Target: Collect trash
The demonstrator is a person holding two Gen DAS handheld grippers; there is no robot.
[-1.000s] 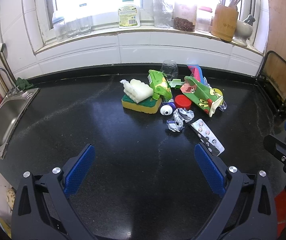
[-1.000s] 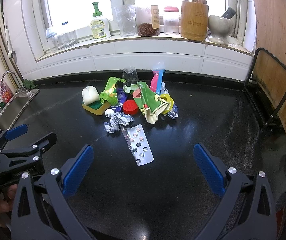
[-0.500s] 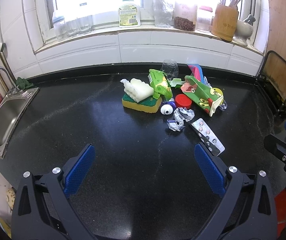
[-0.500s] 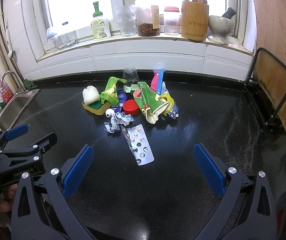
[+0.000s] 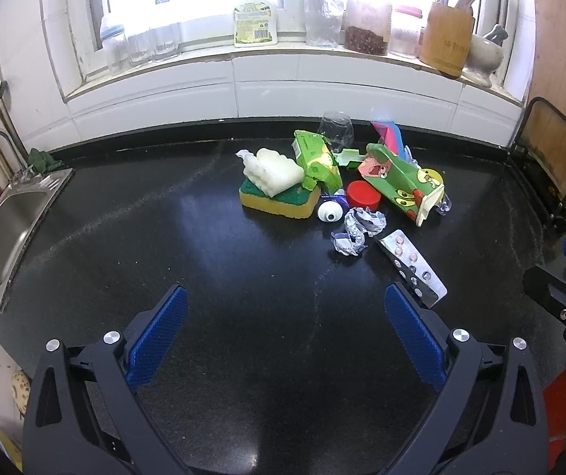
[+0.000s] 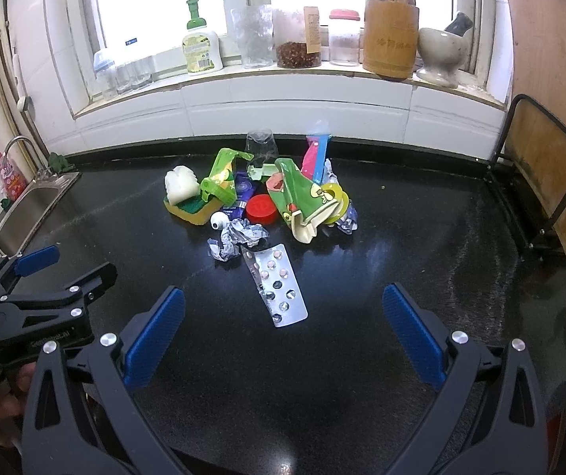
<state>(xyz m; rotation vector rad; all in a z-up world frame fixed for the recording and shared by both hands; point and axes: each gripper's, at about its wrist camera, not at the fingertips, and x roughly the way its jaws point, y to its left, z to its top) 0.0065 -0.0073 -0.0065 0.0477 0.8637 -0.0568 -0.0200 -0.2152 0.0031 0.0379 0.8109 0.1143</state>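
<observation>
Black counter (image 6: 401,237); trash pile (image 6: 267,198) ahead; left claw (image 5: 283,340), right claw (image 6: 283,336) spread, empty.

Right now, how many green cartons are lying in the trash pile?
2. One green carton leans on the sponge at left; the other green carton lies right of the red cap. Others may be hidden.
</observation>
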